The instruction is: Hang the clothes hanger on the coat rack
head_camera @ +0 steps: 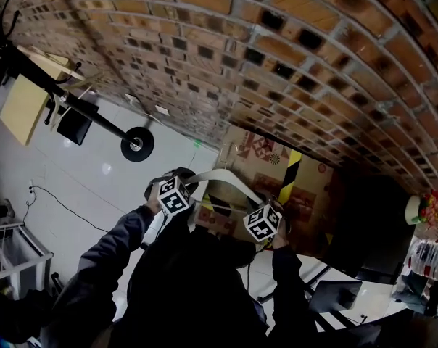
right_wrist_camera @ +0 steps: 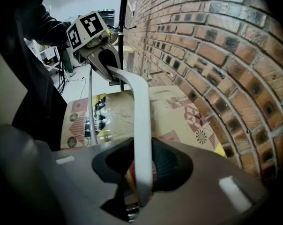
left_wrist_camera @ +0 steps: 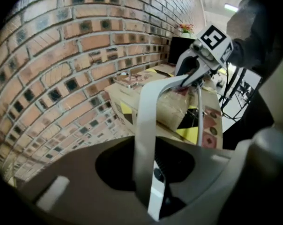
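The pale grey, flat-armed plastic clothes hanger (head_camera: 230,173) is held in the air between the 2 grippers, over a cardboard box and close to the brick wall (head_camera: 277,49). Its arms form a shallow arch. A thin metal hook (head_camera: 228,151) rises from the middle toward the wall, and a thin bar (left_wrist_camera: 199,111) runs below the arms. The left tongs (left_wrist_camera: 151,182) are clamped on 1 arm of the hanger near its end, with the flat strip running straight in between the jaws. The right tongs (right_wrist_camera: 140,172) are clamped on the other arm in the same way.

The cardboard box (head_camera: 310,187) under the hanger is printed with red patterns and carries a yellow-and-black striped band (head_camera: 291,167); it lies against the foot of the wall. The black coat rack (right_wrist_camera: 123,13) – a slim pole with curved hooks at the top and a round base (head_camera: 137,144) – stands by the same wall, well apart from the hanger, on the left tongs' side. Nothing stands between the hanger and the rack.

White tiled floor (head_camera: 96,172) lies open between the box and the rack's base, with a thin black cable (head_camera: 59,203) across it further out. On the right tongs' side the box ends near a dark cabinet (head_camera: 371,223) – a pot of flowers (head_camera: 422,209) shows beyond it.
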